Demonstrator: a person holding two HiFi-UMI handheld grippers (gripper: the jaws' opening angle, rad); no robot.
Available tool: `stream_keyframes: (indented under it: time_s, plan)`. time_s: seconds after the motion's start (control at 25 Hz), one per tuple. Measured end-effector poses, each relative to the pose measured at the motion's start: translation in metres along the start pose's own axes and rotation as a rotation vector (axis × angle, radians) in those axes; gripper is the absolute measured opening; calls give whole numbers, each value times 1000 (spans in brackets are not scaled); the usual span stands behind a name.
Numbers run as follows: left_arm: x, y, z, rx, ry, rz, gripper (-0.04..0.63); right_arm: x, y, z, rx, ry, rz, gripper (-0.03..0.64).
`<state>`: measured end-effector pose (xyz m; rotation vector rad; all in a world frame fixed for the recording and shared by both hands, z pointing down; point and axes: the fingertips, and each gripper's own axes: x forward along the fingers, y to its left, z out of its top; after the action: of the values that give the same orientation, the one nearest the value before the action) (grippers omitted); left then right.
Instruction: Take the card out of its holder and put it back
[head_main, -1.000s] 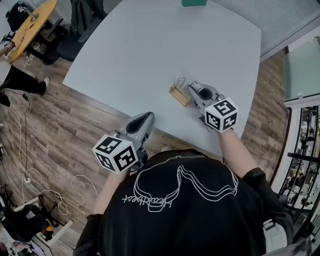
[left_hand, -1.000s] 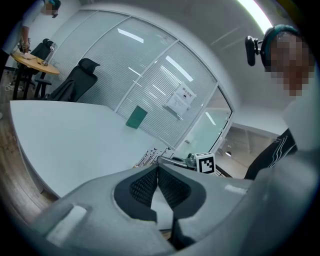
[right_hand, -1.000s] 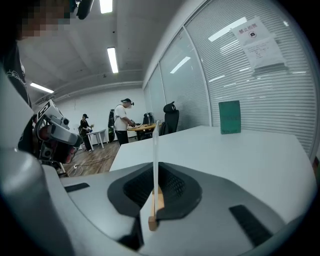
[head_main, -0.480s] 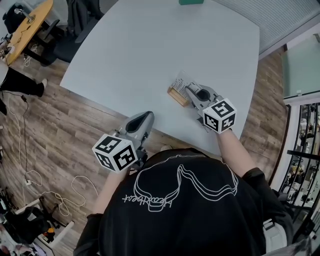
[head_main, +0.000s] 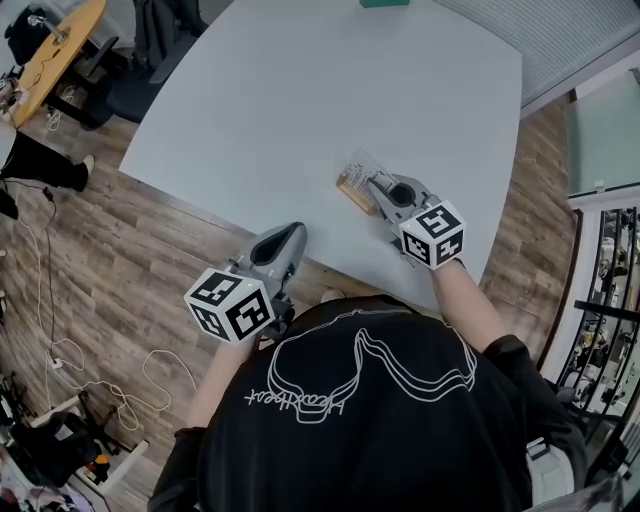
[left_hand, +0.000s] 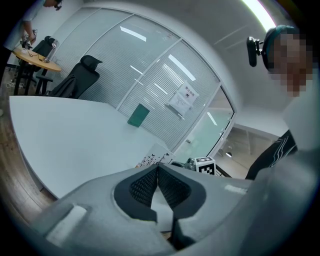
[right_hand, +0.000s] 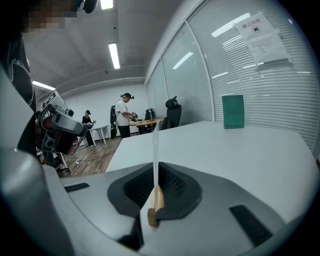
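One grip only: right gripper (right_hand: 155, 175) clamped on the card (right_hand: 154, 140) standing in its wooden holder (right_hand: 152, 215), near right of the table (head_main: 300, 90); left gripper (left_hand: 157, 168) closed, empty, well apart, so lifting may drag the unbraced holder along.

The head view looks steeply down on left tongs (head_main: 296, 232), right tongs (head_main: 371, 181) and table (head_main: 300, 90). Both gripper views sit close behind their jaws, sharing the table and the green board (left_hand: 138, 115) beyond.

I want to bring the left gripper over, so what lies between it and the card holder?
Only bare table; the head view shows nothing between the left gripper and the card holder.
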<state>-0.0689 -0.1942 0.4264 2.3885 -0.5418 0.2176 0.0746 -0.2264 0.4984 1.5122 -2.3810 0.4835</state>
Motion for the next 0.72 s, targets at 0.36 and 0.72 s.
stream_keyframes:
  time_s: [0.36,0.72]
  plan:
    - [4,7,2,-12,8,1,14,8,2,-12,13,36,8,21]
    - [11,15,2,-27,19,2,14,13,-1,-22,18,59,5,25]
